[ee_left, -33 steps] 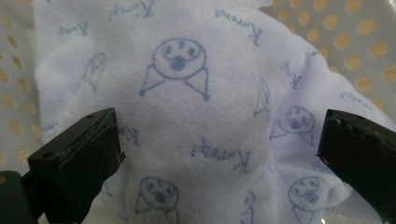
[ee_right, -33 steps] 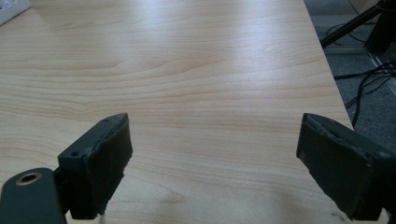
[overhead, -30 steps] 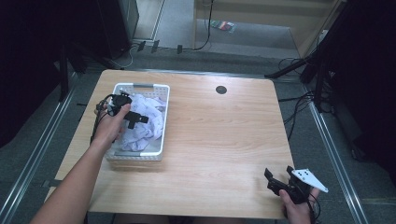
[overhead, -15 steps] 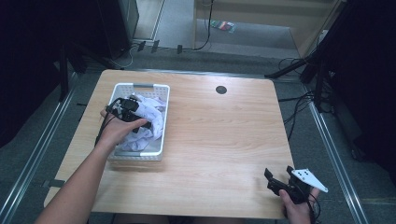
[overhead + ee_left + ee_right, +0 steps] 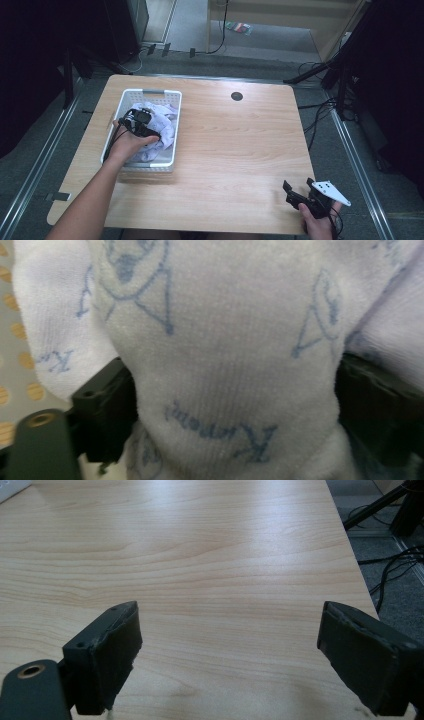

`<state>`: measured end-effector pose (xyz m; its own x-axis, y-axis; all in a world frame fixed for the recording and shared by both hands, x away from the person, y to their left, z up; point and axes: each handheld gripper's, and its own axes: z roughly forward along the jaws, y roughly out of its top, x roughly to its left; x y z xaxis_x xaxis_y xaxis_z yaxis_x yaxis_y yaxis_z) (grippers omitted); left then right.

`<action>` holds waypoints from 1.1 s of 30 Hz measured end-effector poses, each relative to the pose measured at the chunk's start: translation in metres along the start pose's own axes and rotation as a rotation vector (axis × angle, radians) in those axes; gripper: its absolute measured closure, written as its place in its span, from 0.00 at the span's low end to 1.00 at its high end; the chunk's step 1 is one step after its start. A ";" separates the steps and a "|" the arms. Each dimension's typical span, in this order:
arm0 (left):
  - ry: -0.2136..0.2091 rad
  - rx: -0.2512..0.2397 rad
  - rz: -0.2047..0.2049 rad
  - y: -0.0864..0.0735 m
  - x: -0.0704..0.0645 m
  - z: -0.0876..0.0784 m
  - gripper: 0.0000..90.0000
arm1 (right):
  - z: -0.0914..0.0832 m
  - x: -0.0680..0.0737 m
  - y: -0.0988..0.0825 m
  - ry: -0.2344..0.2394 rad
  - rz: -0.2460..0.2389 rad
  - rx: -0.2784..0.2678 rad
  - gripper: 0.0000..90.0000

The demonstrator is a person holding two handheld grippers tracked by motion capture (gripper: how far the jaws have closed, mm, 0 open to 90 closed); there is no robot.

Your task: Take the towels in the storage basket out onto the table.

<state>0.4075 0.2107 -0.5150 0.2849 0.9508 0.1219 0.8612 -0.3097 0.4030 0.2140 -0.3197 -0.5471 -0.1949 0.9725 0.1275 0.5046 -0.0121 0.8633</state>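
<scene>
A white plastic basket [image 5: 150, 93] stands on the left half of the wooden table [image 5: 240, 145] and holds white cloth [image 5: 164, 121] printed with pale blue marks. My left gripper [image 5: 150, 134] reaches down into the basket. In the left gripper view its jaws have just been closing, and a thick fold of the cloth [image 5: 225, 340] bulges between them, pressed against both pads by my left gripper [image 5: 235, 405]. My right gripper [image 5: 298, 184] rests low at the table's near right corner. Its jaws stand wide apart over bare wood, so my right gripper [image 5: 230, 650] is open with nothing between them.
A small dark round hole [image 5: 236, 96] sits in the table near its far edge. Cables [image 5: 320, 117] trail on the floor to the right of the table, and metal rails run along both sides.
My left hand has dropped deeper into the basket, toward the near side of the cloth pile, and the jaws now have cloth between them. The right hand has not moved.
</scene>
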 end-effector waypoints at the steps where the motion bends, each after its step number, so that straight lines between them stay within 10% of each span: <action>1: 0.000 0.000 0.000 0.000 0.000 0.000 0.22 | 0.000 0.000 0.000 0.000 0.000 0.000 0.12; 11: 0.038 -0.001 0.037 0.000 0.006 -0.008 0.58 | 0.000 0.000 0.000 -0.005 0.010 0.007 0.12; 33: -0.036 -0.076 0.021 0.007 0.031 -0.061 0.63 | -0.001 -0.001 0.000 -0.004 0.010 -0.001 0.12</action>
<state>0.3963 0.2388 -0.4528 0.3185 0.9428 0.0983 0.8212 -0.3262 0.4683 0.2137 -0.3211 -0.5472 -0.1863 0.9732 0.1346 0.5058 -0.0224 0.8624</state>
